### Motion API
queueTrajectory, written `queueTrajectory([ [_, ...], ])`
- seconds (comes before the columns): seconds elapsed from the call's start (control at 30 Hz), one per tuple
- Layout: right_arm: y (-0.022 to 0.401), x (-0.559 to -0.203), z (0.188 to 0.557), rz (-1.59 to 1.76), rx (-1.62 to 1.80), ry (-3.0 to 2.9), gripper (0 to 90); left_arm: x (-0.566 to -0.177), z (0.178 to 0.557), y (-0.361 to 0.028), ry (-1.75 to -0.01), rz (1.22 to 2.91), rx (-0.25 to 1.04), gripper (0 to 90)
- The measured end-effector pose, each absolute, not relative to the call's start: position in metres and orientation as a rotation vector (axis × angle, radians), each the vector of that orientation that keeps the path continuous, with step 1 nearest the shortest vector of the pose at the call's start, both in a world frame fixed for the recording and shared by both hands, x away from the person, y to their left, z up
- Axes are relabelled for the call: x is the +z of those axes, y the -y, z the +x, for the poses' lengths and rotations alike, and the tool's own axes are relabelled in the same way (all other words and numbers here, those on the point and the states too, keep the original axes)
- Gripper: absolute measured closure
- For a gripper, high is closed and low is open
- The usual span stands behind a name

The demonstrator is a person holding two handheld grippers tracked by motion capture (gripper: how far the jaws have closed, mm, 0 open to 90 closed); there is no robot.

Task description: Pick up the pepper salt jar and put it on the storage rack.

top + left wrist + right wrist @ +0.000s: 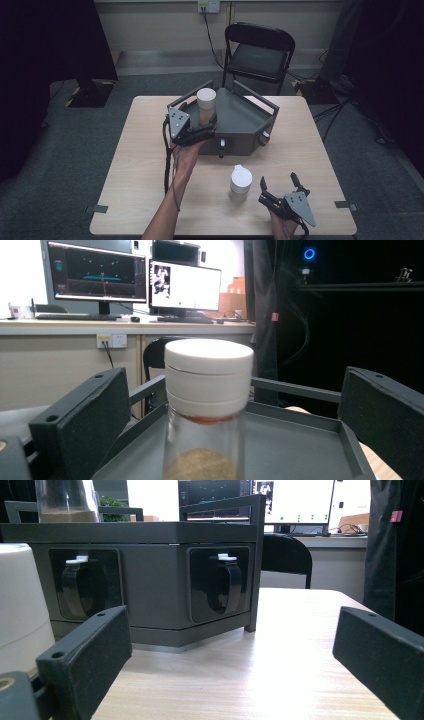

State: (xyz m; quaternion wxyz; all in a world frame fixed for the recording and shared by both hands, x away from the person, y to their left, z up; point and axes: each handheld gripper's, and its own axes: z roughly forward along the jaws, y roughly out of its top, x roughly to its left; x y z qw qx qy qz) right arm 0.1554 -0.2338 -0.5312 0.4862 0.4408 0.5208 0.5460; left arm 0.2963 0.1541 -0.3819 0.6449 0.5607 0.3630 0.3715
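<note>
A glass jar (205, 106) with a white lid and brown powder inside stands on the left part of a dark grey railed tray (243, 118). My left gripper (202, 131) is open at the tray's front left, and its jaws stand on either side of that jar (207, 390) without touching it. A second white-lidded jar (240, 181) stands on the table in front of the tray. My right gripper (279, 180) is open just right of it, low over the table. In the right gripper view this jar (20, 605) is at the left, outside the jaws.
The tray's front wall (150, 580) carries two black latch handles (222, 585). A black folding chair (257, 52) stands behind the wooden table (140, 165). Cables lie on the floor at the right (330, 107). A dark stand base (90, 92) is at the far left.
</note>
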Motion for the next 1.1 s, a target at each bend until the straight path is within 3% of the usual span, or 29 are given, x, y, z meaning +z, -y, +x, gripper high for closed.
queueTrajectory([
  [1.1,0.233,-0.531,0.155,1.075,1.326,-1.265,1.0,-0.415,0.243,-0.189,-0.820,1.234,0.902,0.0],
])
